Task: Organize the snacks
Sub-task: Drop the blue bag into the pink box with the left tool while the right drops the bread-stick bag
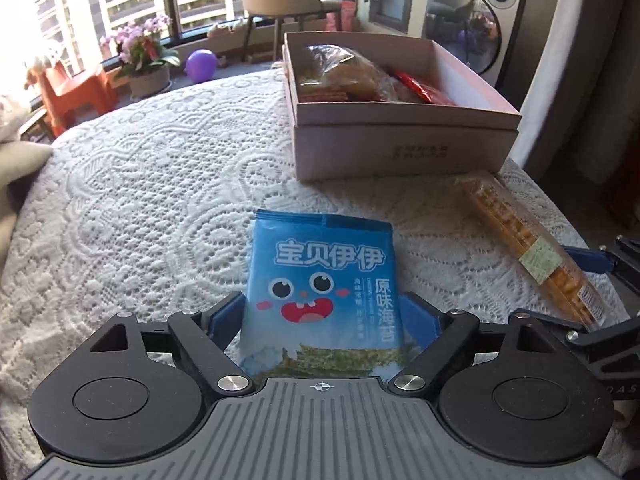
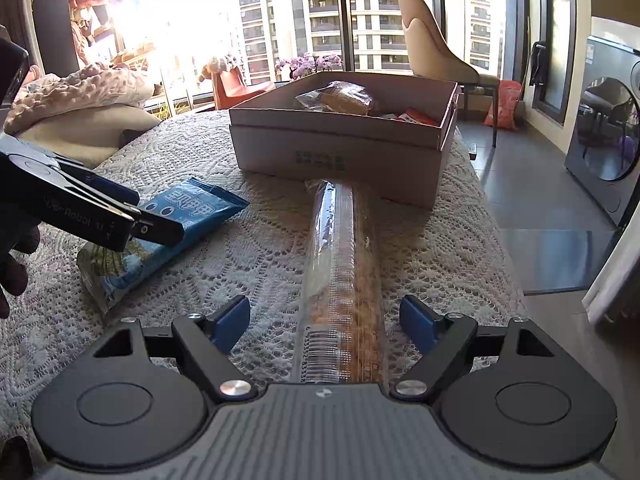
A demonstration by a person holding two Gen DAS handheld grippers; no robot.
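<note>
While the left hand-held gripper (image 1: 323, 316) is clenching the blue seaweed packet (image 1: 320, 280) at lower centre, hiding its bottom edge, the right hand-held gripper (image 2: 325, 320) is sitting released astride the long cracker sleeve (image 2: 340, 280), its near end cut off; the pink box (image 2: 344, 148) is lying beyond on the desk (image 1: 140, 200).

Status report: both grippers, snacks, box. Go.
Left gripper shut on blue seaweed packet. Right gripper open, straddling long cracker pack, no contact. Pink box ahead, partly filled, path unobstructed.

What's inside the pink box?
The pink box holds a clear bag of pastry and a red packet. Anything beneath them, and the box floor, is hidden.
</note>
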